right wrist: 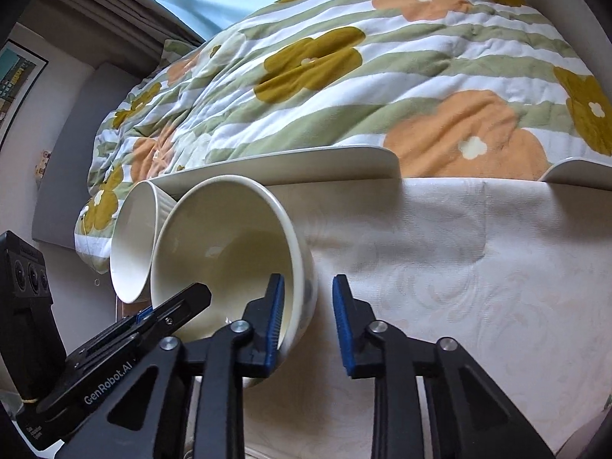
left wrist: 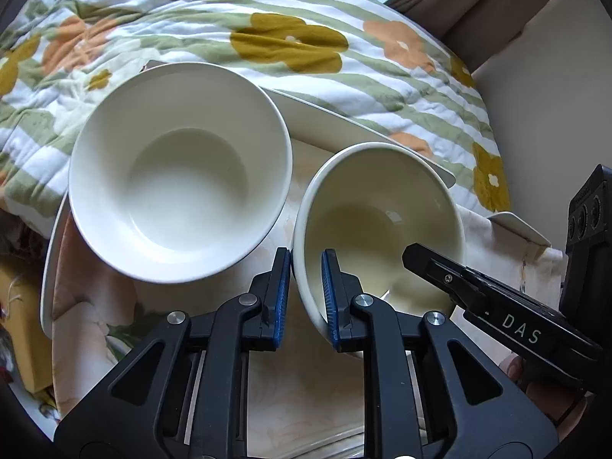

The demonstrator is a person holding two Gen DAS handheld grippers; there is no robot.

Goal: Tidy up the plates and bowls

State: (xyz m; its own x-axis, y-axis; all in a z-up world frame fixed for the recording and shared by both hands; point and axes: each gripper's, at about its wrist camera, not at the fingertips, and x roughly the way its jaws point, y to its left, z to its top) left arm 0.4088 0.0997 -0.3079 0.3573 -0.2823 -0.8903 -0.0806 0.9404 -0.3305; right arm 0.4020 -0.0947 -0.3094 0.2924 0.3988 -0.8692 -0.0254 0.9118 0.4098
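In the left wrist view, the left tool (left wrist: 306, 298) fills the bottom centre, its blue-padded fingers (left wrist: 282, 298) straddling the near rim of the smaller cream bowl (left wrist: 382, 225): one finger is outside the wall and the other inside. The pads look clenched on that rim, though a thin gap on the outer side makes the contact hard to confirm. The bowl tilts, its opening facing up and toward the camera. From the lower right of this frame a finger of the right tool (left wrist: 451, 279) reaches into the same bowl.

In the right wrist view, the right tool (right wrist: 308, 321) sits at bottom centre with its jaws spread wide. Its left finger lies inside the smaller bowl (right wrist: 229, 252) and its right finger stands clear outside, so it is released. The left tool (right wrist: 179, 306) enters from the lower left of that frame.

Beyond, at centre left of the left wrist view, the larger cream bowl (left wrist: 179, 172) sits upright, just beside the smaller one. Both rest on a bench (left wrist: 306, 394) covered by a pale patterned cloth. Behind the bowls a white rectangular plate (left wrist: 329, 122) lies along the far edge. Farthest off, a quilt (left wrist: 267, 30) with green stripes and mustard and orange flowers fills the top of both frames.
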